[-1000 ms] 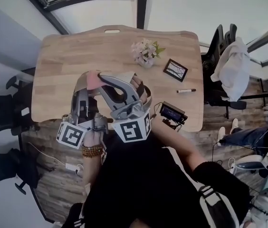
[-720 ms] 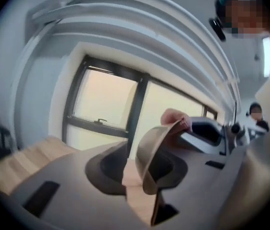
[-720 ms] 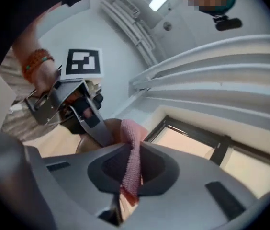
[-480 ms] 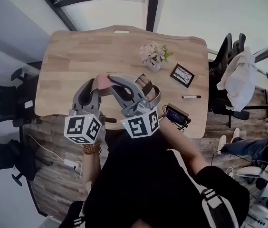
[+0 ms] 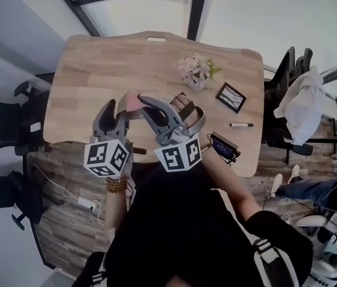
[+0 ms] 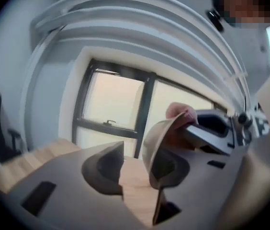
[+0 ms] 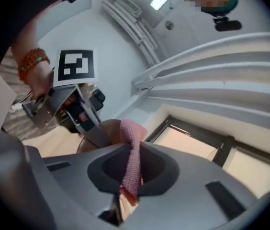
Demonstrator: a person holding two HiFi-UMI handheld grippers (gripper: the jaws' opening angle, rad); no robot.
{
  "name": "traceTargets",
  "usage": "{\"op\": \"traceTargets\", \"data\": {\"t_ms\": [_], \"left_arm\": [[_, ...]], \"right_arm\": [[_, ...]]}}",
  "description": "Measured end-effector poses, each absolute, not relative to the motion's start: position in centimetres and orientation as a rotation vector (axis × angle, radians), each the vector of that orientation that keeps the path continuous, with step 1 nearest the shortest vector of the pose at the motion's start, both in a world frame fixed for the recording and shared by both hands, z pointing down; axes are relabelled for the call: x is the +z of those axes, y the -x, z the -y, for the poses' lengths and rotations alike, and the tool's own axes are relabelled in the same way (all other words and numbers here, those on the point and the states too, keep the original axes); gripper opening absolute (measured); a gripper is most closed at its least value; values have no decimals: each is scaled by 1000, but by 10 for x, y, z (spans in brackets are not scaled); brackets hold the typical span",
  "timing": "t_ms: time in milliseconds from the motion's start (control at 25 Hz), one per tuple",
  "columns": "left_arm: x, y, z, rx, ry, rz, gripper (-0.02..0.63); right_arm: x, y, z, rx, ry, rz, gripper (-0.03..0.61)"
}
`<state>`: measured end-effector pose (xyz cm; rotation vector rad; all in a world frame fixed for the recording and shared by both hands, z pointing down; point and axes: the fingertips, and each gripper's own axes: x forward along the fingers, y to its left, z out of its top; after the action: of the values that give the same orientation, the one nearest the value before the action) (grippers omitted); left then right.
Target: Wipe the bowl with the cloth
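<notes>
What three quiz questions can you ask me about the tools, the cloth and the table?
1. Pick one. What does the right tool pinch?
A. a spoon
B. the cloth
C. a banana
2. True or false: the flowers lie on the floor.
3. Fill in: the cloth's colour is ___.

Key
1. B. The tool's jaws are shut on the cloth.
2. False. The flowers stand on the table.
3. Pink.
</notes>
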<state>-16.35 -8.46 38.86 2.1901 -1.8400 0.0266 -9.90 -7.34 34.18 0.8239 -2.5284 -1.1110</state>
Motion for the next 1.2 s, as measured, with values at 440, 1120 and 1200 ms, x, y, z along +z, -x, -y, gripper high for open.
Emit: {"op": "traceTargets", "data": {"t_ms": [440,1120,1200], "left_arm": [[358,160,81,-561,-2037,1647,53],[359,163,72,-496,-2143,1682,57],[367,168,72,-587,-2068,1667,73]], "right_arm": [[317,95,76,-923,-1006,2707,26],[326,103,66,-890,-933,2768,29],[330,103,68,-854,-921,2773,29]]}}
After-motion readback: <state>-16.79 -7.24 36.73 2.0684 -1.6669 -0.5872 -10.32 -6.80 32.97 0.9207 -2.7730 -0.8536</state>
